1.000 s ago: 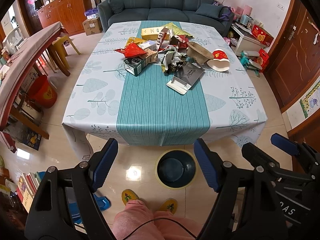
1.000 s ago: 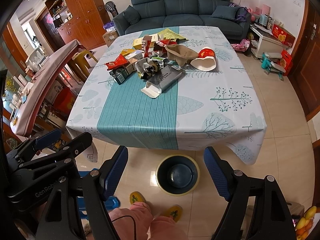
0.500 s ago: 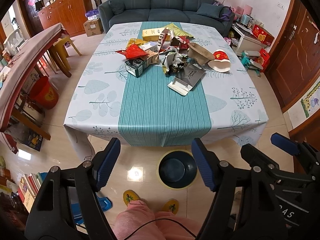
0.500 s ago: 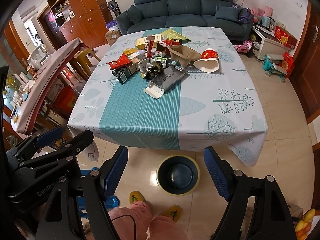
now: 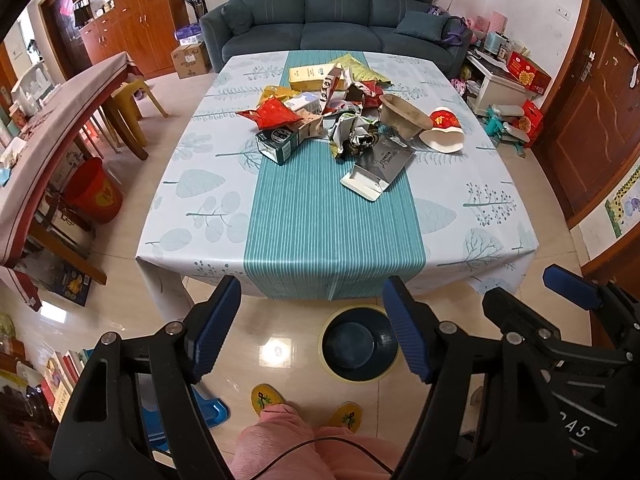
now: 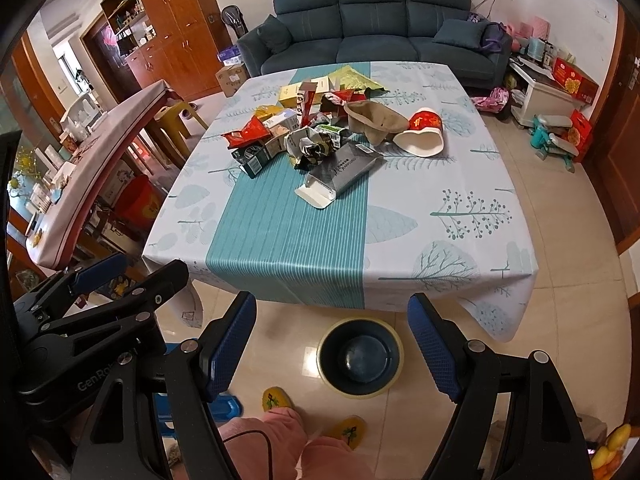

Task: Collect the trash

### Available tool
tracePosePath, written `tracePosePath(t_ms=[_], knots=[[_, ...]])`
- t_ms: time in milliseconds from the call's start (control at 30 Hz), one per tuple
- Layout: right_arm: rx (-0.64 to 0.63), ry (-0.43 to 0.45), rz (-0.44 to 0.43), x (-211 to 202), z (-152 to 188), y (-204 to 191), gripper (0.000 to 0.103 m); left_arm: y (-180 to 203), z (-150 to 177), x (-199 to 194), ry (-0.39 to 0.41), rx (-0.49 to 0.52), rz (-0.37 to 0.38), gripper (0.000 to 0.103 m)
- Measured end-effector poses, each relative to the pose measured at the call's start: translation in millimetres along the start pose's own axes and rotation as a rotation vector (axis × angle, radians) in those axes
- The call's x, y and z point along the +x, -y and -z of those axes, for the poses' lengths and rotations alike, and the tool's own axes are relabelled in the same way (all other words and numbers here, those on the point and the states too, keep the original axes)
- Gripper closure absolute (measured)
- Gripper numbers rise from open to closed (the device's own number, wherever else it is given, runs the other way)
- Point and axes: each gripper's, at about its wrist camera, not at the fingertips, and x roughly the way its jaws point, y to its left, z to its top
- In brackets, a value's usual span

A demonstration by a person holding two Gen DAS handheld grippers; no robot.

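Observation:
A pile of trash lies on the far half of the table: a red wrapper, a dark green box, a grey carton, a brown paper bowl and a tipped red-and-white cup. A dark round bin stands on the floor at the table's near edge. My left gripper and right gripper hang side by side above the bin, well short of the pile. Both are open with nothing between their blue pads.
A person's pink trouser legs and yellow slippers show below the bin. A long wooden table, a red bucket and yellow stools sit at left. A blue sofa stands behind the table, boxes and toys at right.
The left jaws have drawn in slightly. Both views have barely shifted, and nothing on the table has moved.

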Motion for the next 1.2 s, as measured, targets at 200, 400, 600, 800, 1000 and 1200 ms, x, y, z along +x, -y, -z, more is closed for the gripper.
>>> tracePosePath(t_ms=[200,400,600,800,1000,1200], knots=[[-0.002,0.040,-0.019,-8,-10,-4,0.023,2,-6,-10,0.030,0.011,-0.028,0.033],[-0.015,0.088,-0.026,-16,-22,-9,0.023,3,-16,-25,0.069,0.019,-0.054,0.033],[-0.022,0.121,-0.034,-10,-41,-14,0.023,-1,-31,-32,0.105,0.022,-0.062,0.032],[-0.007,0.123,-0.022,18,-71,-21,0.023,-20,-60,-9,0.094,-0.001,-0.052,0.031],[0.108,0.065,-0.030,72,-123,-20,0.023,-71,-118,46,-0.014,-0.101,0.026,0.031],[0.286,-0.054,-0.045,157,-173,-18,0.023,-129,-183,127,-0.158,-0.167,0.108,0.031]])
